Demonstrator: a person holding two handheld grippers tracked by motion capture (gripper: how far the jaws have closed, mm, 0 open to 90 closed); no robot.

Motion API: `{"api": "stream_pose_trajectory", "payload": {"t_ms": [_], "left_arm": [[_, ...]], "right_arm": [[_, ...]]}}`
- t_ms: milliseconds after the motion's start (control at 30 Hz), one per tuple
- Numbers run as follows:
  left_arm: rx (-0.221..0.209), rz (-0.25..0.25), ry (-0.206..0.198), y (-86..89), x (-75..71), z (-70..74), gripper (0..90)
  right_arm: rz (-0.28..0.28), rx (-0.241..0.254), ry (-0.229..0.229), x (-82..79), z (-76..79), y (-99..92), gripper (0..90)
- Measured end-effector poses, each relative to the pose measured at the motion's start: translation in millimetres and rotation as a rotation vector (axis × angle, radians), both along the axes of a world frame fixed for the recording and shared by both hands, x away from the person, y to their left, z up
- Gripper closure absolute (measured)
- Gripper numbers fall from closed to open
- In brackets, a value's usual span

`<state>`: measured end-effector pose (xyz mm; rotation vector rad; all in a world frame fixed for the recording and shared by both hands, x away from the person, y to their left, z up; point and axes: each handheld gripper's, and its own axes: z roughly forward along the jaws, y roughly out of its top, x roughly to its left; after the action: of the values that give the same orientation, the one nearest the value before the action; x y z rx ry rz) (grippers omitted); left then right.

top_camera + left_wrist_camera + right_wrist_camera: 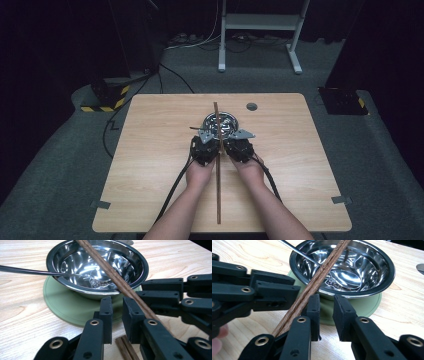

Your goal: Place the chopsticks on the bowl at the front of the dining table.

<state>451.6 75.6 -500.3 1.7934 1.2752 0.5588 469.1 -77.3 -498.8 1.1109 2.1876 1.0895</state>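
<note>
A steel bowl [227, 121] [82, 267] [362, 267] stands on a green mat [65, 307] [367, 306] at mid-table. A spoon [30, 271] [294, 250] lies in it, handle over the rim. Long wooden chopsticks [218, 190] [110, 272] [317, 282] run from the bowl's rim back toward the near table edge, passing between the two grippers. My left gripper [207, 137] [117, 307] sits just left of them and my right gripper [231, 137] [326, 307] just right, both pointing at the bowl. Each pair of jaws is nearly closed, with nothing between the pads.
The wooden table [150, 165] has a round cable hole [251, 106] behind the bowl. A short length of wood [123, 347] shows on the table under the left jaws. A white stand [260, 22] and cables occupy the floor beyond.
</note>
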Motion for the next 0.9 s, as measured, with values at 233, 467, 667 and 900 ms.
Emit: {"api": "stream_pose_trajectory", "payload": {"t_ms": [233, 467, 667, 900], "left_arm": [[0.008, -0.004, 0.0, 0.2, -0.3, 0.5, 79.0], [0.028, -0.017, 0.002, 1.1, 1.1, 1.1, 79.9], [0.04, -0.026, -0.001, 1.4, 2.0, 1.7, 80.0], [0.056, -0.041, 0.001, 1.3, 2.2, 0.7, 79.0]], "right_arm": [[-0.01, 0.004, 0.007, -1.9, -1.0, 0.9, 76.0], [0.0, 0.0, 0.005, -2.2, -2.1, 1.3, 76.4], [0.001, -0.002, 0.008, -2.4, -2.6, 1.9, 76.5], [0.011, 0.0, 0.014, -3.6, -4.3, 4.5, 75.6]]}}
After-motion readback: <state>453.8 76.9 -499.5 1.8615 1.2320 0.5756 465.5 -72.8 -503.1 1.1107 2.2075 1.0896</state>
